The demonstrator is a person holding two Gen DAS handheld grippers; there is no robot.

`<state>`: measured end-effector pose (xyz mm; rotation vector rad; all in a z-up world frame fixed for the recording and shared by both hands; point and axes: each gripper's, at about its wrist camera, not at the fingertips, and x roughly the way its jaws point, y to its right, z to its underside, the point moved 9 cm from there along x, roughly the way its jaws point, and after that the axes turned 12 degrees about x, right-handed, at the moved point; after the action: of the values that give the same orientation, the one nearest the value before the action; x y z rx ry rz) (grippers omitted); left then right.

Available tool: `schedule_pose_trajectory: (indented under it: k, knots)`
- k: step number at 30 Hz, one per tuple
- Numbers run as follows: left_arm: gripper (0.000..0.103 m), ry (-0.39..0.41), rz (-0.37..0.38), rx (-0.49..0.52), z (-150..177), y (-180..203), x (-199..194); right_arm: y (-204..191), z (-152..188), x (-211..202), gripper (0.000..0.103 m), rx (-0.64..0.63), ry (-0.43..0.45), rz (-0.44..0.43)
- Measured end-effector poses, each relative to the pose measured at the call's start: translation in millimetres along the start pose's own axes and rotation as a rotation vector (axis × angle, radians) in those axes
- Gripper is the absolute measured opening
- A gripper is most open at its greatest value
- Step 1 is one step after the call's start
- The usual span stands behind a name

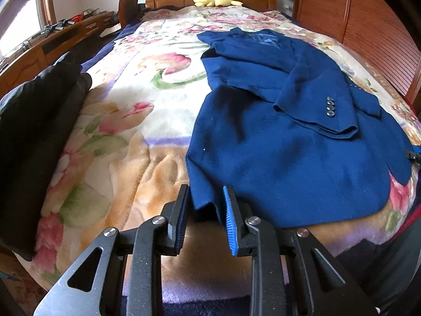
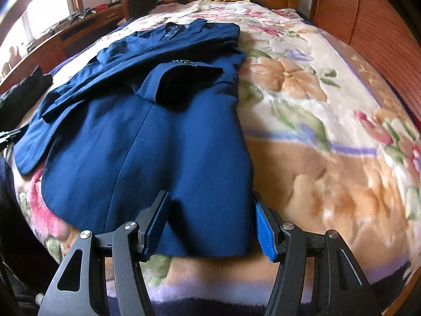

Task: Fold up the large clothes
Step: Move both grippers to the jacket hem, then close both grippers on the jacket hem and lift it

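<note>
Both grippers we hold at the near hem of the blue jacket (image 1: 289, 142) on the floral blanket (image 1: 126, 121): left gripper (image 1: 206, 208) narrowly parted around a corner, right gripper (image 2: 210, 218) spread wide.

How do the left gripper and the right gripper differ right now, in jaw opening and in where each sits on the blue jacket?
The left gripper has narrow jaws around the near left hem corner of the blue jacket; the right gripper stands much wider. The left straddles only a small fold of cloth; the right spans a broad stretch of the hem at the right corner. Neither visibly pinches the cloth. Both point down at the near hem.
</note>
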<state>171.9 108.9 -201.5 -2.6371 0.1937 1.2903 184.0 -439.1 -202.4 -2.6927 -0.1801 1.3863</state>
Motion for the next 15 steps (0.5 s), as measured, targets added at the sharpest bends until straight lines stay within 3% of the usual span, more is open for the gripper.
schedule_pose_trajectory:
  k: [2, 5, 7, 8, 15]
  knots:
    - [0.016, 0.009, 0.011, 0.0, 1, 2, -1, -1, 2, -1, 0.062, 0.003, 0.005, -0.008]
    - [0.009, 0.029, 0.023, 0.008, -2, 7, -6, -5, 4, -1, 0.046, 0.001, 0.004, -0.028]
    - [0.008, 0.044, 0.025, 0.007, -6, 8, -12, -5, 3, -3, 0.02, 0.007, 0.006, -0.057]
    - [0.007, 0.069, 0.027, 0.009, -11, 9, -22, -7, 1, -6, 0.014, 0.023, 0.004, -0.082]
    - [0.005, 0.223, 0.018, 0.053, -45, 27, -84, -35, -18, -53, 0.011, -0.101, 0.153, 0.024]
